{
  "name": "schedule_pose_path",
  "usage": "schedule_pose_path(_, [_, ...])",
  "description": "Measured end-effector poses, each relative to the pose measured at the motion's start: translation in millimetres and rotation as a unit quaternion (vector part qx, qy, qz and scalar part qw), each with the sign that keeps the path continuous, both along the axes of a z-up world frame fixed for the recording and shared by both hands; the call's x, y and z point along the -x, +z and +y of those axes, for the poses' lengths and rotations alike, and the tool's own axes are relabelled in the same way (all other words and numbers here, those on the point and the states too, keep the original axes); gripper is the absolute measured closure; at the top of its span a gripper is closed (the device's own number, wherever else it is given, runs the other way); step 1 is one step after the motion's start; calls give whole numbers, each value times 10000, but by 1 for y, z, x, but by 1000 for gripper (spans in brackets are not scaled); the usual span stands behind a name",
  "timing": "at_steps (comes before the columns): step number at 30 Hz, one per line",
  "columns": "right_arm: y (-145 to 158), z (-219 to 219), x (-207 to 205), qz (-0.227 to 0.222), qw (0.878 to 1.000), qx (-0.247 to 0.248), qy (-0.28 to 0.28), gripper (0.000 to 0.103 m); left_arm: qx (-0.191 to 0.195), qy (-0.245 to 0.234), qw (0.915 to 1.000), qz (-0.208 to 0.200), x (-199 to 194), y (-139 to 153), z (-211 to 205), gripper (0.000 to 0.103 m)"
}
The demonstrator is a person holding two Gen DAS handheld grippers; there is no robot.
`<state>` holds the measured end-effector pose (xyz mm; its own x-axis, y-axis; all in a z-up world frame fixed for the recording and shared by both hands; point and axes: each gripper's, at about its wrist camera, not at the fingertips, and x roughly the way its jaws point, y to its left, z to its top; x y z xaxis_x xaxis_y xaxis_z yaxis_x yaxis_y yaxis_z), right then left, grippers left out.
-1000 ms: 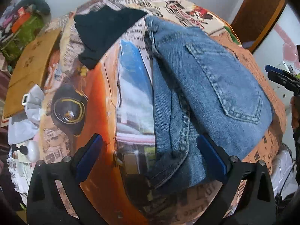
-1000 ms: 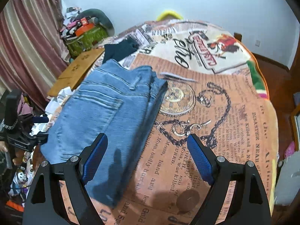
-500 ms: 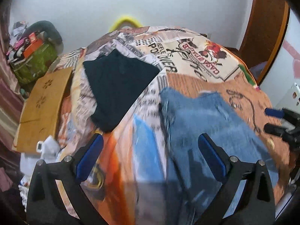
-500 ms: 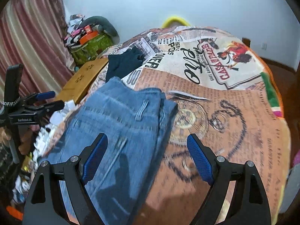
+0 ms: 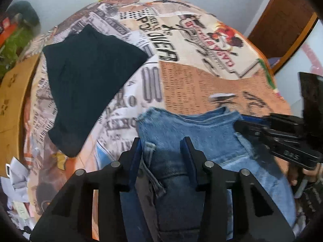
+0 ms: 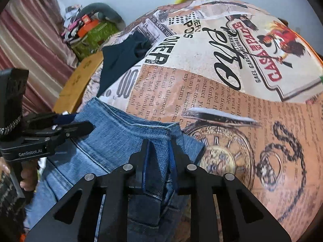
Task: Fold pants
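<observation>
My left wrist view: close, looking forward over folded blue denim pants [image 5: 193, 133] | my right wrist view: close, same heading | shared: pants, newspaper-print bedspread [image 6: 232, 84], dark folded garment [image 5: 84, 84]

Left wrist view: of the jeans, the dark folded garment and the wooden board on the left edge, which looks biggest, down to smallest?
As they look here:
1. Jeans, though nearness to the camera inflates them.
2. Dark folded garment.
3. Wooden board, partly cut off by the frame, so its true size is unsure.

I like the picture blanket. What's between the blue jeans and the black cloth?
Only bare printed blanket lies between the jeans and black cloth, in the left wrist view.
</observation>
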<state>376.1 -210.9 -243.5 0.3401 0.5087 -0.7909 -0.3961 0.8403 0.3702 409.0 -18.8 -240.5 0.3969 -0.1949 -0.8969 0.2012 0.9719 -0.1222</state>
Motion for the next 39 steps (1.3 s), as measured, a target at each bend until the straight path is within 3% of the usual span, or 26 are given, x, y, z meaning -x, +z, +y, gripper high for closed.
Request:
schedule_pose_path(5, [-12, 4, 5, -351, 9969, 699, 114, 94, -474, 115, 9987, -140, -5, -20, 2, 52])
schedule_pose_path(7, [-13, -2, 5, -287, 9979, 579, 64, 94, -520, 110, 9984, -175, -5, -17, 1, 52])
schedule_pose_path(12, [9, -10, 15, -433, 9962, 756, 6, 93, -667, 202, 9967, -419, 3, 7, 8, 47])
schedule_pose_path(16, [32, -20, 27, -504, 9970, 587, -69, 91, -587, 362, 9958, -595, 21, 34, 18, 47])
schedule_pose_path(21, [57, -14, 49, -680, 9972, 311, 20, 77, -596, 356, 9946, -775, 47, 61, 19, 47])
schedule_pose_path(24, [74, -5, 68, -801, 9965, 173, 167, 63, -658, 111, 9939, -876, 66, 73, 9, 46])
schedule_pose_path(27, [79, 5, 80, -849, 9958, 111, 310, 57, -623, -126, 9940, -885, 83, 79, -2, 39])
schedule_pose_path(31, [71, 15, 94, -702, 9962, 164, 490, 49, -583, -237, 9958, -660, 95, 67, -10, 25])
schedule_pose_path(35, [40, 23, 109, -189, 9958, 484, 750, 48, -745, -375, 9965, -57, 107, 30, -12, 19])
schedule_pose_path(39, [37, 18, 132, -441, 9938, 651, 780, 44, -632, -327, 9971, -268, 130, 29, -2, 17])
